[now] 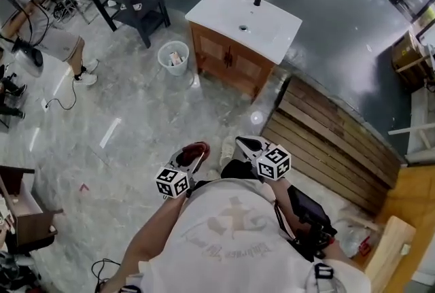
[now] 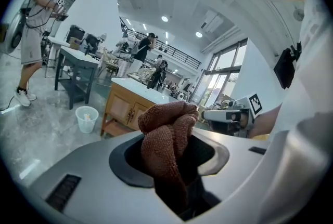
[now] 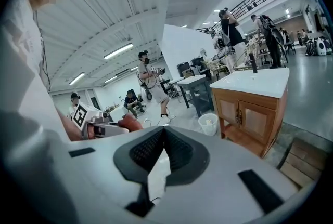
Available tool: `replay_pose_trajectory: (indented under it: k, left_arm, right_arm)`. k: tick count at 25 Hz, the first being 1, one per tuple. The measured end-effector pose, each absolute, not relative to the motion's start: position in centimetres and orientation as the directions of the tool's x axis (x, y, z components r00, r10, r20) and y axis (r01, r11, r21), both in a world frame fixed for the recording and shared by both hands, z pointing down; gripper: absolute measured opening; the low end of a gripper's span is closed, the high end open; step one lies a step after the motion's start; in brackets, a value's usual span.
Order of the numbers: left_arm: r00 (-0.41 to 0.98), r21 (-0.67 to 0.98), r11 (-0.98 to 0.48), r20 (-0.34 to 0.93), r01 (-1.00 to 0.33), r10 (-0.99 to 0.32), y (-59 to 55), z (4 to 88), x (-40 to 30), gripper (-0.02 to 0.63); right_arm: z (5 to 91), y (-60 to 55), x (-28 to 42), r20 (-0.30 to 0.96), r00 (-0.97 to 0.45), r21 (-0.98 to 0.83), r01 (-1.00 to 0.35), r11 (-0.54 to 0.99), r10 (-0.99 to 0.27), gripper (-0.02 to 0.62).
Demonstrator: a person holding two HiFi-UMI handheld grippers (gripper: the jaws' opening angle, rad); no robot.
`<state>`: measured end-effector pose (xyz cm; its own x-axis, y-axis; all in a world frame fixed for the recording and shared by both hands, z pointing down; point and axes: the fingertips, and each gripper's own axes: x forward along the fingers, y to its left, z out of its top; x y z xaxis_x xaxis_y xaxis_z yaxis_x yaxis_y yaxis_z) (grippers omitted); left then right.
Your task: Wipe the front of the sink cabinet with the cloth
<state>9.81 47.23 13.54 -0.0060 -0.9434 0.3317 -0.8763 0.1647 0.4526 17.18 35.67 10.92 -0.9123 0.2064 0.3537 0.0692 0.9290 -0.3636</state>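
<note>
One bin [image 1: 173,57] nxt to sink cabinet [image 1: 230,62]; left gripper [image 1: 192,157] clamps cloth [image 2: 167,129].

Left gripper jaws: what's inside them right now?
A bunched brown cloth, clamped by the left gripper, its top poking out. The cloth's lower end is covered deep between the jaws.

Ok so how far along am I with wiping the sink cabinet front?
Done: the cloth is picked up. In hand: it sits clamped in the left gripper; the right gripper is shut and empty. Left: all the wiping, since the sink cabinet stands across the floor, the cloth nowhere near its front.
</note>
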Motion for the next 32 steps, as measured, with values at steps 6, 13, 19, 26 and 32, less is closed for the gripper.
replay_pose_trajectory:
  k: [6,13,19,26,32]
  left_arm:
    - [-0.019,0.45,0.199,0.374,-0.871,-0.927,47.2,15.0,8.2,0.173]
    - [0.022,0.435,0.175,0.411,-0.883,-0.911,43.3,15.9,5.7,0.173]
    - [0.081,0.429,0.124,0.429,-0.895,-0.9,36.7,16.0,2.7,0.173]
    - [0.139,0.414,0.068,0.448,-0.908,-0.883,27.9,16.0,-0.9,0.172]
    - [0.181,0.397,0.029,0.481,-0.917,-0.858,21.8,16.6,-2.4,0.173]
  right_arm:
    - [12.2,35.0,15.0,0.348,-0.909,-0.395,0.081,0.915,0.231,0.012]
    - [13.7,30.9,12.8,0.351,-0.915,-0.435,0.031,0.9,0.201,0.012]
    - [14.7,25.3,10.3,0.362,-0.918,-0.447,-0.016,0.894,0.164,0.012]
    - [14.7,17.9,6.8,0.369,-0.919,-0.445,-0.043,0.895,0.139,0.012]
    - [15.4,12.6,4.9,0.363,-0.924,-0.447,-0.058,0.893,0.122,0.012]
